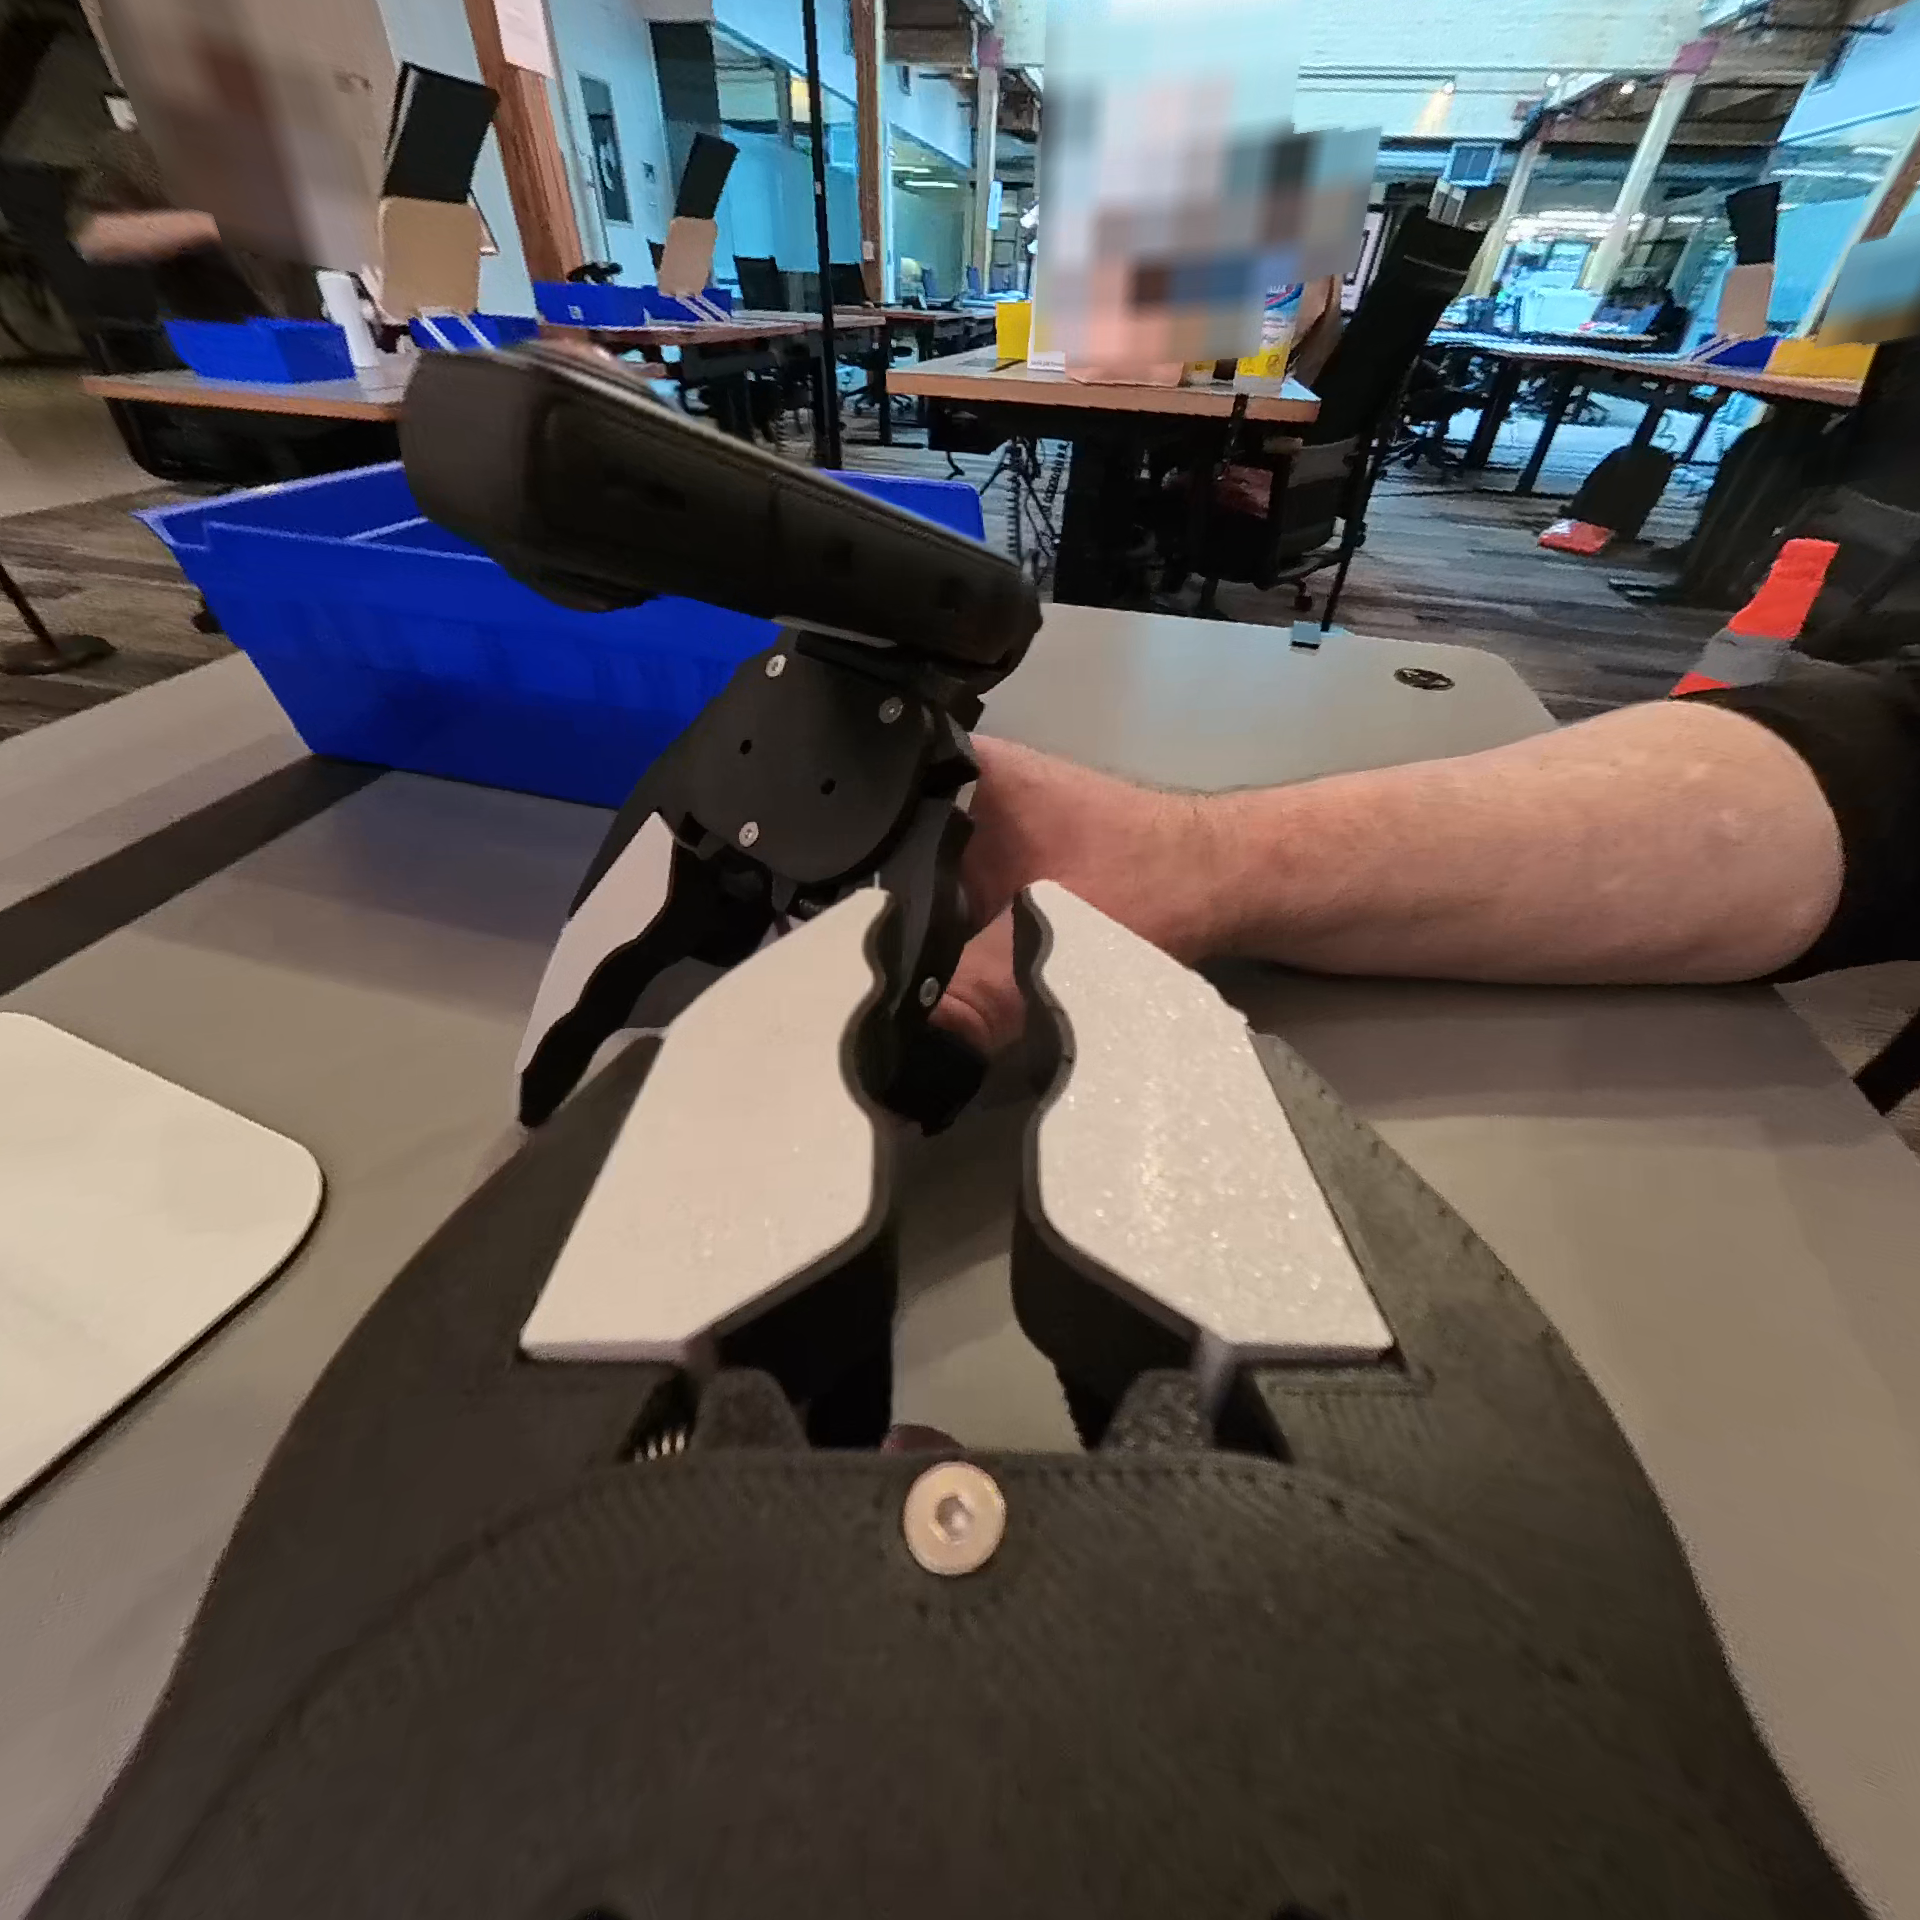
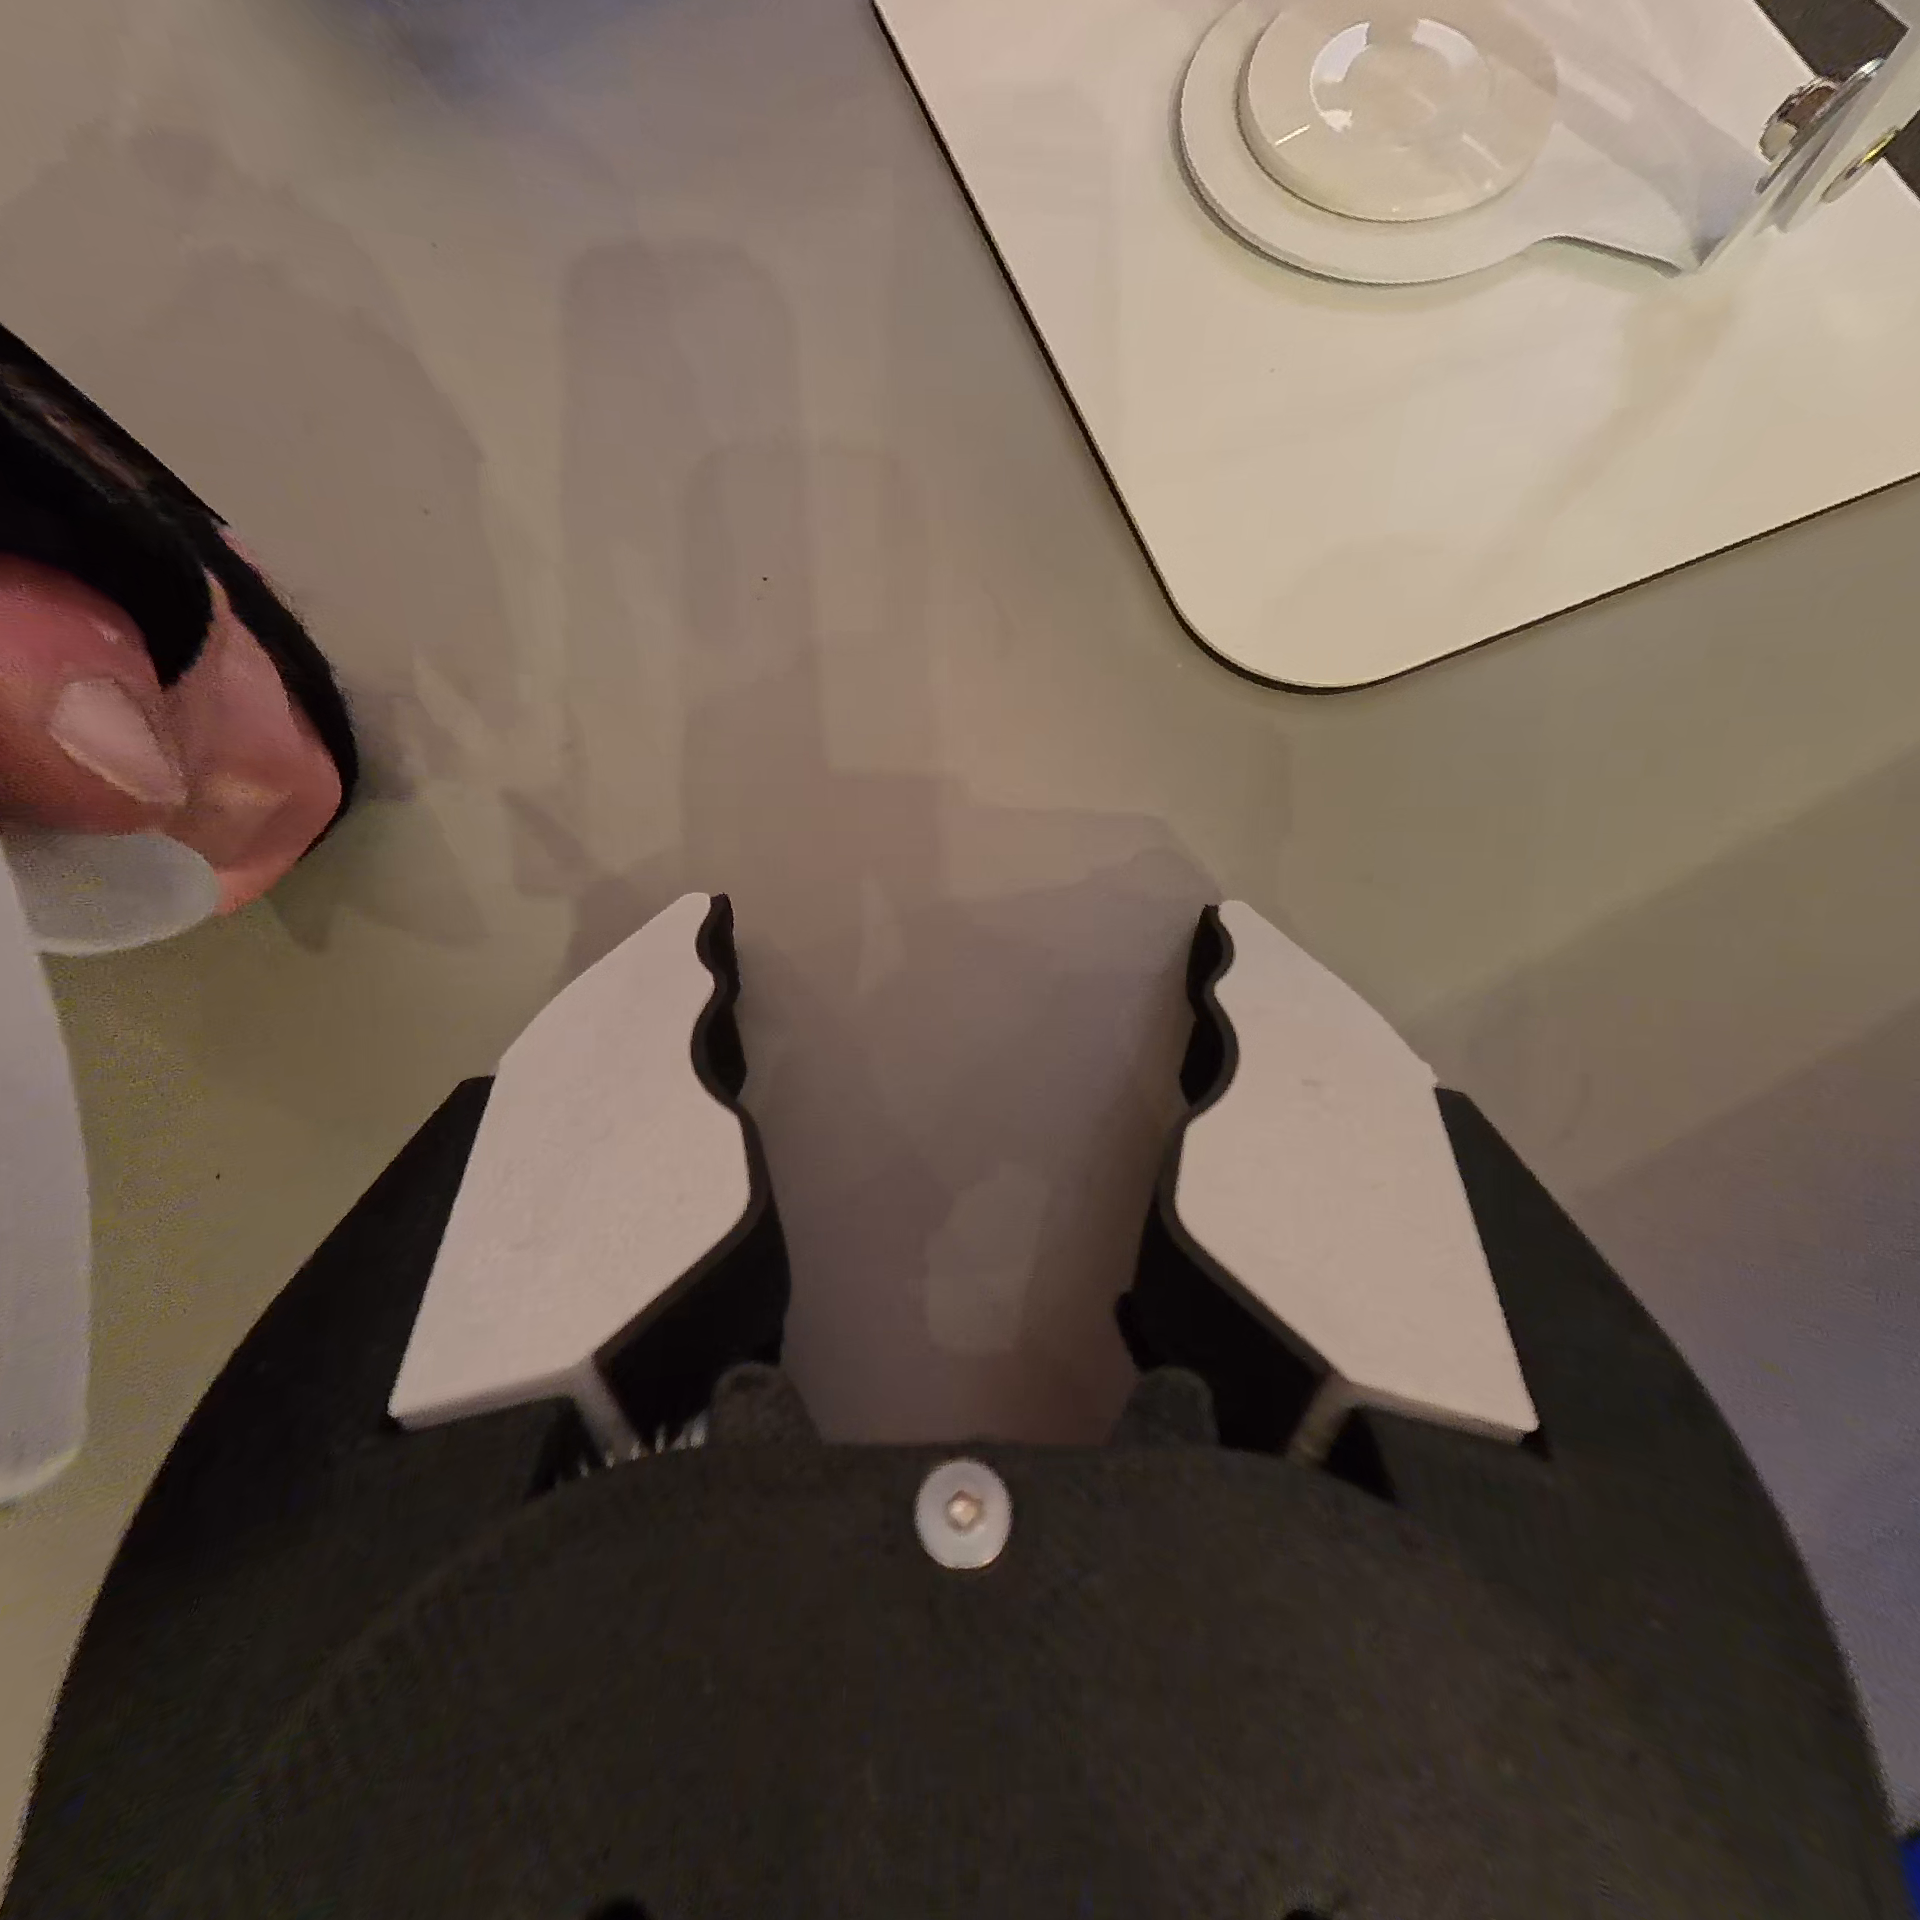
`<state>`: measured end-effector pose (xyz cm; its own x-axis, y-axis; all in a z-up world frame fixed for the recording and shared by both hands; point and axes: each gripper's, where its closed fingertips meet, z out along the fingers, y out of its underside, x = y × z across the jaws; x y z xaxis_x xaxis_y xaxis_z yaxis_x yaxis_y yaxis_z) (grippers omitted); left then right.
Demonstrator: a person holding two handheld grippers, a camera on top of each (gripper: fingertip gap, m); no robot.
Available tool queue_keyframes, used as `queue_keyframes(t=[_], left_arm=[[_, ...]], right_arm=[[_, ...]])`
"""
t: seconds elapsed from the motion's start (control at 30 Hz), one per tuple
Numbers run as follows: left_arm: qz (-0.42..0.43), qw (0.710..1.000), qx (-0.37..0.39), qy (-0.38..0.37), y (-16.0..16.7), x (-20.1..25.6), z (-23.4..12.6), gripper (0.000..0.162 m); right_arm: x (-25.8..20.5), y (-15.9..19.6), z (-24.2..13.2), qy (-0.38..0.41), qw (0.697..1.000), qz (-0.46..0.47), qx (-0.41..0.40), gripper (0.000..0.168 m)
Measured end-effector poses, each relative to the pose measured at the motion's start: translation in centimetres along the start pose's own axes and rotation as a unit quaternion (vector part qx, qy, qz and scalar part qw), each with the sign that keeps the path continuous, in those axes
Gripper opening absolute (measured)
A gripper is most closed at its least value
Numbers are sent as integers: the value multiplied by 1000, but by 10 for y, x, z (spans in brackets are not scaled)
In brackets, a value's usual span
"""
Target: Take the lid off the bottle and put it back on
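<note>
I see no bottle or lid that I can make out. My left gripper is level over the grey table, its jaws a narrow gap apart with nothing between them. Straight ahead of it is the right gripper's black body, held by a person's hand and pointing down at the table. In the right wrist view my right gripper is wide open and empty above the bare tabletop. A frosted translucent object shows at the left edge; I cannot tell what it is.
A blue bin stands behind the right gripper. A white board lies at the left; from above it carries a clear dome and a metal bracket. A bare forearm rests across the table. Fingers grip something black.
</note>
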<state>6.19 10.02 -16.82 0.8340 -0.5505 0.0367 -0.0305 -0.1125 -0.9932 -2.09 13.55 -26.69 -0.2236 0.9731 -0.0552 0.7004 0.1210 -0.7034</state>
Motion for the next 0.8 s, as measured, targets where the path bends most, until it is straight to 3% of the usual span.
queue_keyframes(t=[0.17,0.33,0.43,0.53,0.67,0.8], left_arm=[[30,995,32,-92,-22,-26,-33,35],[67,957,79,-271,-60,-75,-126,43],[92,904,66,-412,-73,-112,-217,49],[60,806,40,-588,-66,-151,-338,74],[-57,749,9,-660,-17,-180,-441,86],[-133,746,-10,-652,25,-199,-464,84]], right_arm=[[1,-6,-5,6,1000,0,22,76],[-4,-35,-45,44,995,-36,82,70],[6,-51,-94,115,987,-39,107,74],[40,-48,-167,210,964,9,163,87],[109,6,-266,314,910,134,236,91],[163,82,-302,343,882,242,216,91]])
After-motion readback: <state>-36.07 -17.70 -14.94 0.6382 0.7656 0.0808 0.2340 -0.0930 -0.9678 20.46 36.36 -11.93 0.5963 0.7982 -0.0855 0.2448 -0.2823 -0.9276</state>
